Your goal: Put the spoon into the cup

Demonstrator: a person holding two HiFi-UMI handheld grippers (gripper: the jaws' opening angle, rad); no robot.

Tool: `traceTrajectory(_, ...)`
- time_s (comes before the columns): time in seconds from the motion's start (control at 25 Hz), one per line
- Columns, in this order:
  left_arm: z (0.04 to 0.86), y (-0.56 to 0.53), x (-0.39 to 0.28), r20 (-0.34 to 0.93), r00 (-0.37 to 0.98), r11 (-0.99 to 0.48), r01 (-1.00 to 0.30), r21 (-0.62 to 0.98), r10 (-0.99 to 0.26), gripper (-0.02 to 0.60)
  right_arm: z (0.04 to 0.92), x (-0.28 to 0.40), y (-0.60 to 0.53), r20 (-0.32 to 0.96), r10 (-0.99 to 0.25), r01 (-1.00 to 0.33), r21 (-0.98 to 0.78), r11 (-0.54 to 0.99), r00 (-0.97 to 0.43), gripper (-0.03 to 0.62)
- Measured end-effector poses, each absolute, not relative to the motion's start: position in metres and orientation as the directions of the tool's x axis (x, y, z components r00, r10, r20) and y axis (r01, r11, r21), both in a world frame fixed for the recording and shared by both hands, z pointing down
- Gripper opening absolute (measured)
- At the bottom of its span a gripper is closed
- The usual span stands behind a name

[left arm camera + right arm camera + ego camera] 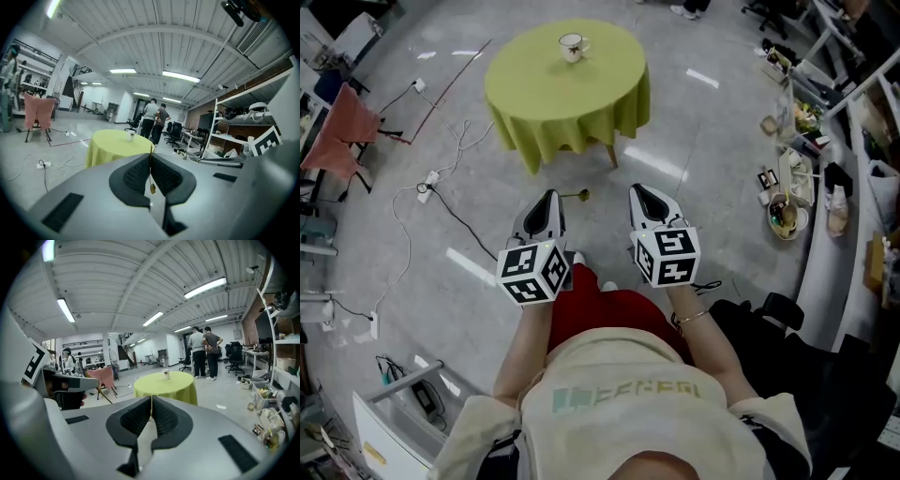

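Room: grey workshop floor, green table well ahead.
Cup: upright on the table, ahead, slightly nearer the left gripper.
Spoon: pinched in the left jaws, lying crosswise.
Right gripper: jaws together, empty.

A glossy grey floor mirrored the strip lights of a ribbed white ceiling. A round table draped in lime-green cloth stood mid-room, a white power strip lay to its left, and cluttered metal shelving lined the right wall.
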State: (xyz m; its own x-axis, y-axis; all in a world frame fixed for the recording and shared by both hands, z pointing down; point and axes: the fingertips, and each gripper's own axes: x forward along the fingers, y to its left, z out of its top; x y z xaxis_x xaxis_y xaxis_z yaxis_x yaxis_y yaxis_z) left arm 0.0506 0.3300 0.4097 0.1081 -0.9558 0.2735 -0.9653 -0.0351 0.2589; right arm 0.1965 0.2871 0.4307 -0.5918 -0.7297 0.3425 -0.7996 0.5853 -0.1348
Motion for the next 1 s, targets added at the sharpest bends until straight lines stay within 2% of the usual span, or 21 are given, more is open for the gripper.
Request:
traceTrajectory(0.56,0.414,0.27,0.026,0.277,0.107,-0.029,-0.962,0.272,-0.955,0.025,0.432,0.181,0.226,0.345,-0.743,-0.815,-0.145,0.561,-0.573,0.037)
traceTrajectory(1.0,0.422,0.201,-0.021,0.285,0.094,-0.014,-0.962,0.274,-0.954,0.025,0.443,0.137,0.161,0.374,-0.729,-0.812,-0.144,0.565,-0.573,0.037)
